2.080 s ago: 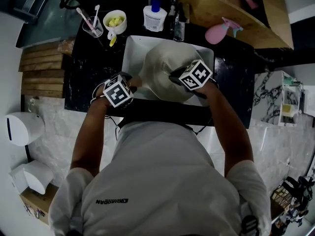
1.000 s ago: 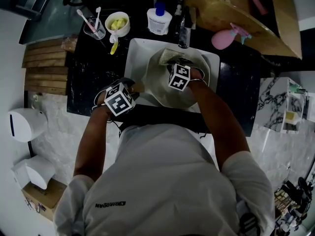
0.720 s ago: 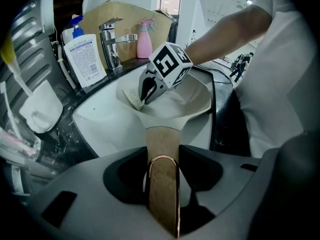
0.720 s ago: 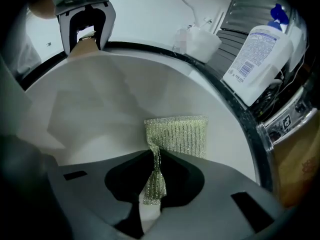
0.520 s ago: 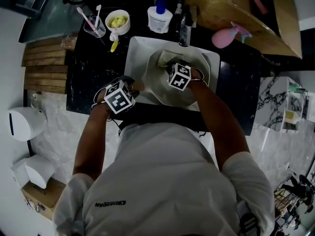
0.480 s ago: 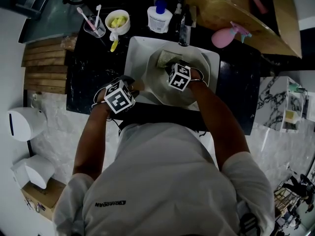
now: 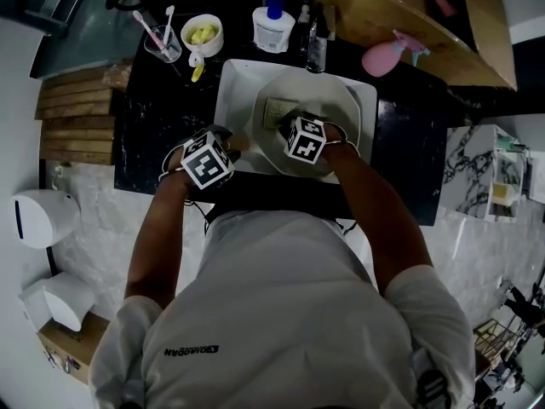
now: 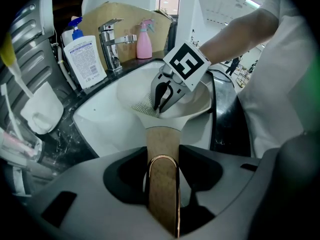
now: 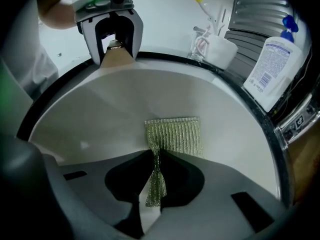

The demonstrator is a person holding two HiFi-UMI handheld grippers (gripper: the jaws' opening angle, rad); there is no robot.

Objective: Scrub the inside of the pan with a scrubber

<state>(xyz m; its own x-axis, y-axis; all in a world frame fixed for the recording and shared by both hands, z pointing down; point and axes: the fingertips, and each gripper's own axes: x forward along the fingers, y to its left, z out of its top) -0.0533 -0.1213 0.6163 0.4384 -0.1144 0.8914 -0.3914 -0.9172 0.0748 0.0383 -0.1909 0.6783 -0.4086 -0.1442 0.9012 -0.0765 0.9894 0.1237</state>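
A white-lined pan (image 7: 334, 100) sits in the sink, its wooden handle (image 8: 162, 179) pointing toward the person. My left gripper (image 7: 230, 145) is shut on that handle (image 9: 116, 58) at the pan's near left. My right gripper (image 7: 289, 121) is inside the pan, shut on a green mesh scrubber (image 9: 175, 133). The scrubber's free end lies flat against the pan's inside (image 9: 120, 104). From the left gripper view, the right gripper (image 8: 161, 102) presses the scrubber (image 8: 142, 106) down near the handle side.
The white sink (image 7: 228, 83) is set in a black counter. Behind it stand a faucet (image 8: 110, 41), a soap bottle (image 7: 271, 25) and a pink spray bottle (image 7: 381, 56). A bowl (image 7: 203, 32) and a toothbrush cup (image 7: 160, 44) are at back left.
The right gripper came from the pan's right side into the pan with the scrubber, then slid it a little toward the near left. The left gripper kept its hold on the handle.
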